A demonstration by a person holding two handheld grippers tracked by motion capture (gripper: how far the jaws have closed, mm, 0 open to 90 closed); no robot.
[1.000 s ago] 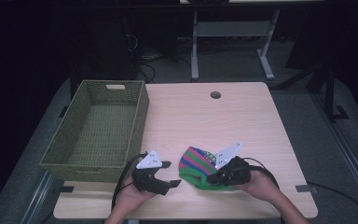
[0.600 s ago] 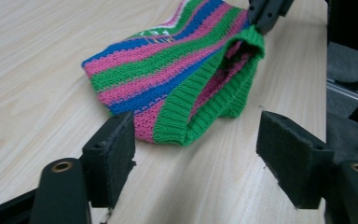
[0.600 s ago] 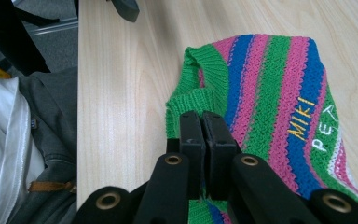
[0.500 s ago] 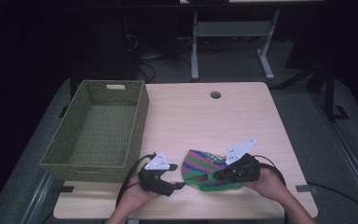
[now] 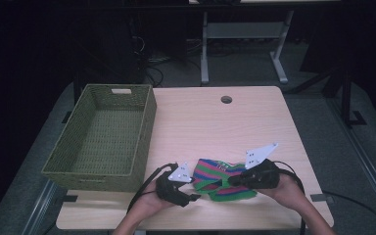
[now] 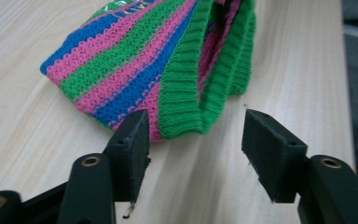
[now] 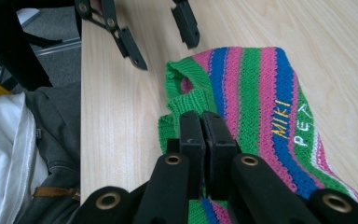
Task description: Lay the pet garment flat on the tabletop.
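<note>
Change since earlier frames: the left hand-held gripper (image 5: 192, 197) has slid toward the striped knit garment (image 5: 223, 179), its jaws closing partway; the right hand-held gripper (image 5: 231, 180) has shifted slightly along the counter (image 5: 200, 122).
Left hand-held gripper: jaws partly open, straddling the garment's green ribbed hem (image 6: 186, 93); in the left gripper view one pad touches or nearly touches the knit, the other stands clear, so nothing is gripped yet.
Right hand-held gripper (image 7: 204, 140): jaws pressed together on a fold of the green hem, pinning it.
Garment: lies near the front edge of the counter, between the two grippers, partly folded, lettering visible in the right gripper view.
Wicker basket (image 5: 142, 127): on the counter's left side, well apart from the garment, nothing in it.
Progress (judged): early; one edge secured, second grasp pending, then folding or transfer to the basket remains.
</note>
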